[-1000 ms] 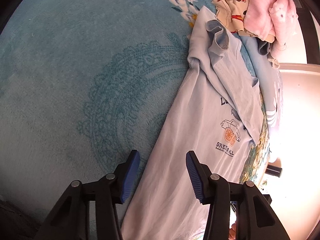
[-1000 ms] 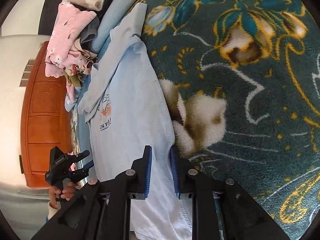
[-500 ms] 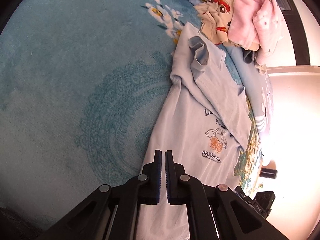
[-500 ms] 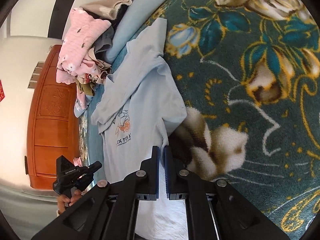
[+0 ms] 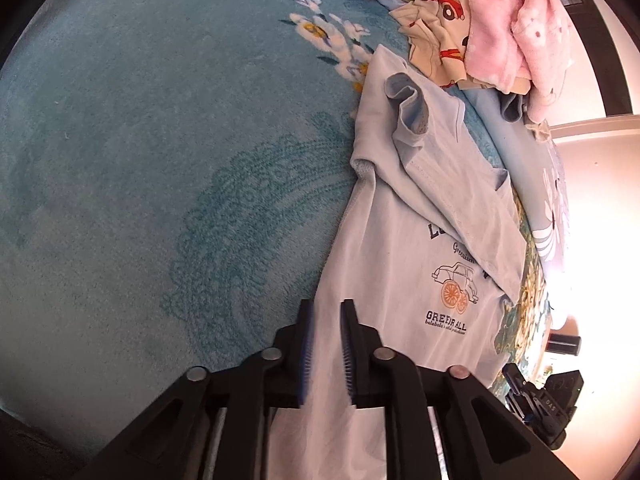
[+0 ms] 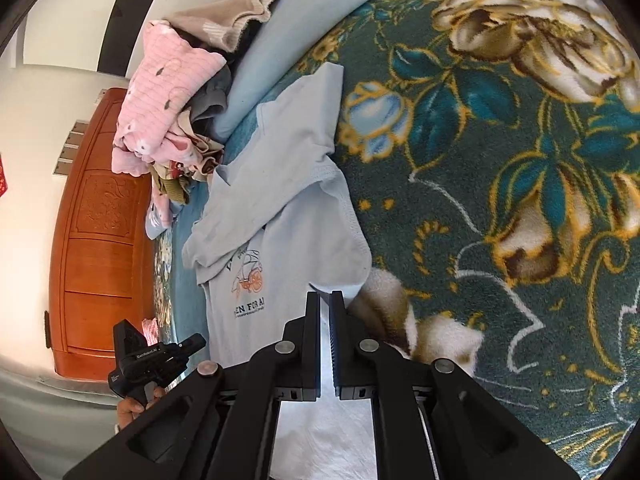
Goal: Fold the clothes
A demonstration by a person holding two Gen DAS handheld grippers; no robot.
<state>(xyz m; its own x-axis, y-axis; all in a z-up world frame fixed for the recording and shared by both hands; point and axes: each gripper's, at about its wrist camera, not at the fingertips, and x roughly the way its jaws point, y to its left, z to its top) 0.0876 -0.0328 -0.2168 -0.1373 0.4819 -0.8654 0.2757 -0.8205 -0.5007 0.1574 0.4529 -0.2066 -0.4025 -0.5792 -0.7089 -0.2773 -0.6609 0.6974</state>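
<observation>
Left gripper (image 5: 325, 312) is sitting w/ fingers a little apart, hem fabric of the light blue T-shirt (image 5: 404, 280) running between them; can't tell if it's actually pinching. Right gripper (image 6: 325, 304) is clamped tight on the opposite hem edge. I'm seeing the tee lying on the floral blanket (image 6: 500, 200), one sleeve flopped across the print, near the pile of clothes (image 5: 480, 20). Thin, soft, light jersey, I reckon it'll be sagging & sliding, so I'm favouring grips at the stitched hem corners.
</observation>
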